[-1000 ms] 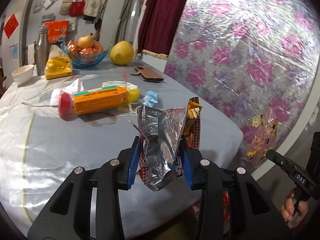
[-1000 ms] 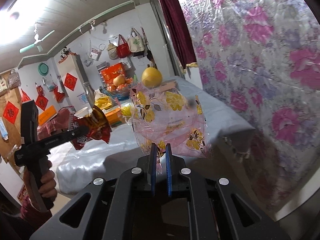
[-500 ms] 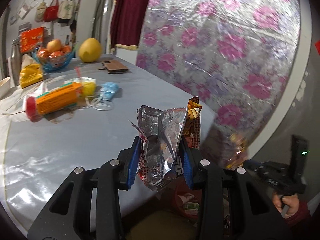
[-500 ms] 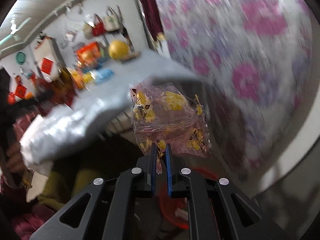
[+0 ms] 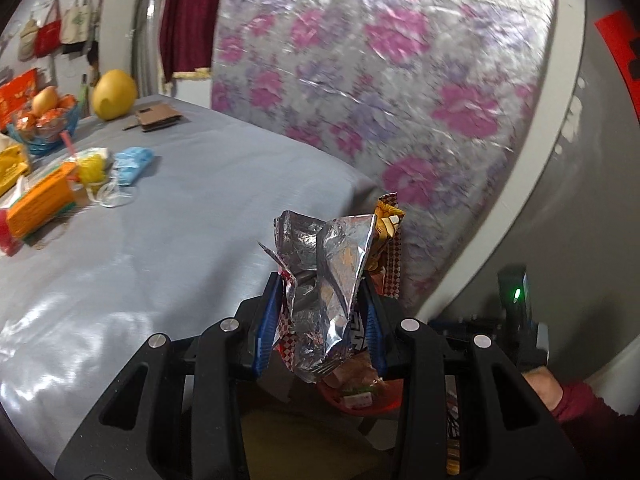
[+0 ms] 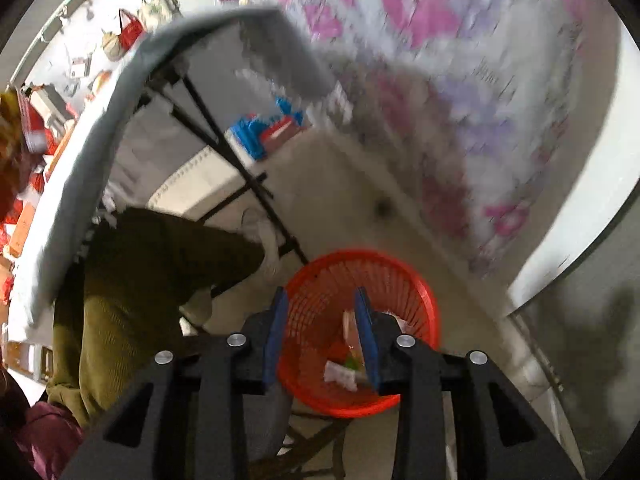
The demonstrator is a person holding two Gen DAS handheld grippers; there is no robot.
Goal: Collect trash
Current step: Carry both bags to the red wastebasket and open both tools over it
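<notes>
crumpled foil snack wrapper [image 5: 326,288] is sitting pinched between the left gripper [image 5: 320,320] jaws, hanging past the grey table [image 5: 192,208] edge, above the red basket [image 6: 416,292]. right gripper [image 6: 321,336] is hovering over the basket, jaws spread, gripping nothing. scraps are lying inside the basket. orange box [image 5: 40,204] and blue mask [image 5: 134,162] are resting on the table.

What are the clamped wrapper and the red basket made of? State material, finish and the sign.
Wrapper: metallised foil film, shiny; it holds sharp, mirror-like creases.
Red basket: apparently moulded plastic, glossy; thin ribbed slats form its wall.
</notes>
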